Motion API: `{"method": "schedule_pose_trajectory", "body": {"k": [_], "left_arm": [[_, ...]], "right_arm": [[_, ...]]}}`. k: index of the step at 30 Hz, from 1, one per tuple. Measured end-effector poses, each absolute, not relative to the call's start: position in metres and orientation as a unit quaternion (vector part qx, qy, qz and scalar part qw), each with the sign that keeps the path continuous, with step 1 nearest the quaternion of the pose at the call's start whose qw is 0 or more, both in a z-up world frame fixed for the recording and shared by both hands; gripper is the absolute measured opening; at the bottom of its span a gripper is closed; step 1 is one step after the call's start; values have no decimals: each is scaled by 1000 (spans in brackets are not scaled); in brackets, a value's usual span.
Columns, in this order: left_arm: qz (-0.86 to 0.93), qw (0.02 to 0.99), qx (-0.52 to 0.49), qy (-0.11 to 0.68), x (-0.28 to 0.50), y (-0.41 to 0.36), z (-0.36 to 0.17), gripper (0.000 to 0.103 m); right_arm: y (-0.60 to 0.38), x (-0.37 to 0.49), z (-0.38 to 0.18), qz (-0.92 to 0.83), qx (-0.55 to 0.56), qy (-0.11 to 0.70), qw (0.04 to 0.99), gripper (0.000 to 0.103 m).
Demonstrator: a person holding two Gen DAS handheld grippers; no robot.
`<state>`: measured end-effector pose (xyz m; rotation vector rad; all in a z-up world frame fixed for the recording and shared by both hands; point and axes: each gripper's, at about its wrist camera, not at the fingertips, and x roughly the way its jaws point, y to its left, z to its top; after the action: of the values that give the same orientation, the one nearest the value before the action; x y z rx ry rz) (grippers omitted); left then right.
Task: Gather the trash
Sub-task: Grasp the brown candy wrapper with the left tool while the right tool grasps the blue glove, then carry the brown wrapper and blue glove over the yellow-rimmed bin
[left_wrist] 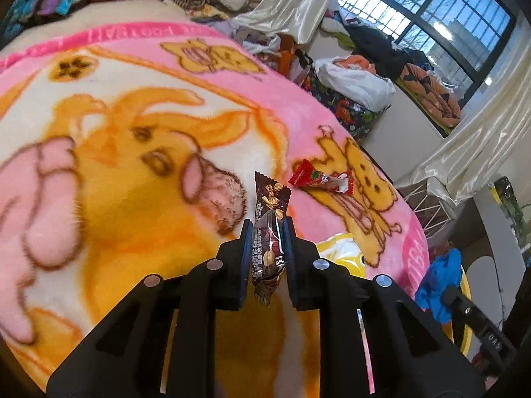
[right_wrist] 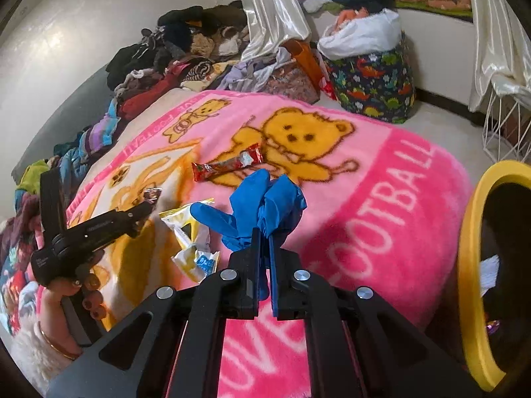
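Note:
My left gripper [left_wrist: 268,224] is shut on a dark brown snack wrapper [left_wrist: 269,229] that stands up between its pads above the pink bear blanket [left_wrist: 99,165]. A red snack wrapper [left_wrist: 320,179] lies flat on the blanket just beyond. My right gripper [right_wrist: 264,232] is shut on a crumpled blue glove [right_wrist: 265,199], held above the blanket. From the right wrist view the red wrapper [right_wrist: 227,165] lies past the glove, a yellow-white wrapper [right_wrist: 190,232] lies to its left, and the left gripper [right_wrist: 141,210] shows at the left, with the brown wrapper [right_wrist: 152,195] in it and a hand on its grip.
A yellow-rimmed bin [right_wrist: 471,265] with a dark inside stands at the bed's right edge. Piled clothes [right_wrist: 159,56] line the far side of the bed. A dinosaur-print bag [right_wrist: 375,83], a white wire basket [right_wrist: 504,126] and curtains [right_wrist: 272,6] stand beyond.

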<state>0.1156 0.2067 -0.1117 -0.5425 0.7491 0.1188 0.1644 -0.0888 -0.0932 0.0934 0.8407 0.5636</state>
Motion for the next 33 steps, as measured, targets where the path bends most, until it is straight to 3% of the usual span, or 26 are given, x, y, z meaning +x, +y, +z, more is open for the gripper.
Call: {"method": "schedule_pose_trajectory", "body": {"k": [13, 33], "left_arm": [[13, 920, -225, 320, 106, 165, -63, 12], [-74, 941, -142, 300, 111, 57, -28, 12]], "right_arm": [[-113, 148, -60, 266, 59, 369, 889, 5], [-187, 131, -35, 217, 91, 337, 911, 5]]}}
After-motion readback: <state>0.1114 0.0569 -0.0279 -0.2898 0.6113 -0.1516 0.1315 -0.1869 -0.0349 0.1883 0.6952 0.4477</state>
